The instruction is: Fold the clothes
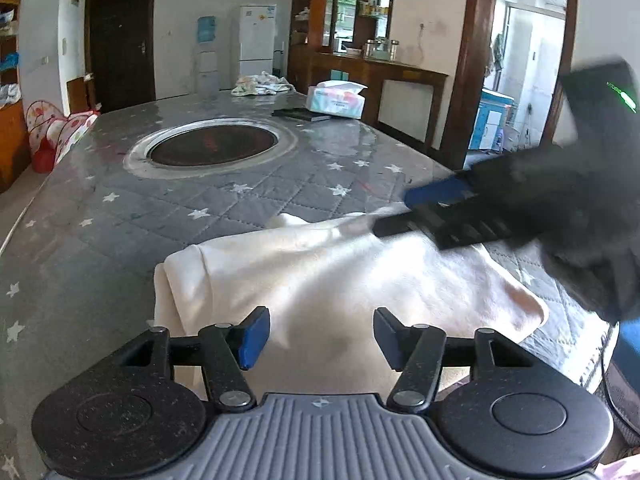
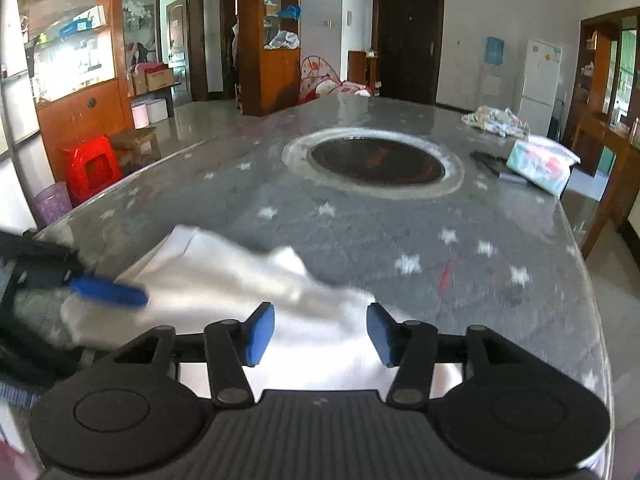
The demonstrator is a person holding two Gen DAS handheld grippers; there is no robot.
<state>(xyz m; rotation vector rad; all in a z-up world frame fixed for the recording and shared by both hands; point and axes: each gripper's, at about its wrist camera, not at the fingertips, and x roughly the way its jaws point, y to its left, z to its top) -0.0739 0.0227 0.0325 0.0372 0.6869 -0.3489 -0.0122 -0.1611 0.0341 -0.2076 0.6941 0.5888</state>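
Observation:
A cream-white garment lies partly folded on the near part of a grey star-patterned table. My left gripper is open and empty, held just above the garment's near side. My right gripper is open and empty over the garment too. In the left wrist view the right gripper's blurred fingers reach across the garment's far right part. In the right wrist view the left gripper's blue finger lies over the garment's left edge.
A round dark hotplate is sunk in the table's middle. A tissue pack, a dark flat object and a heap of patterned cloth lie at the far end. A red stool stands left of the table.

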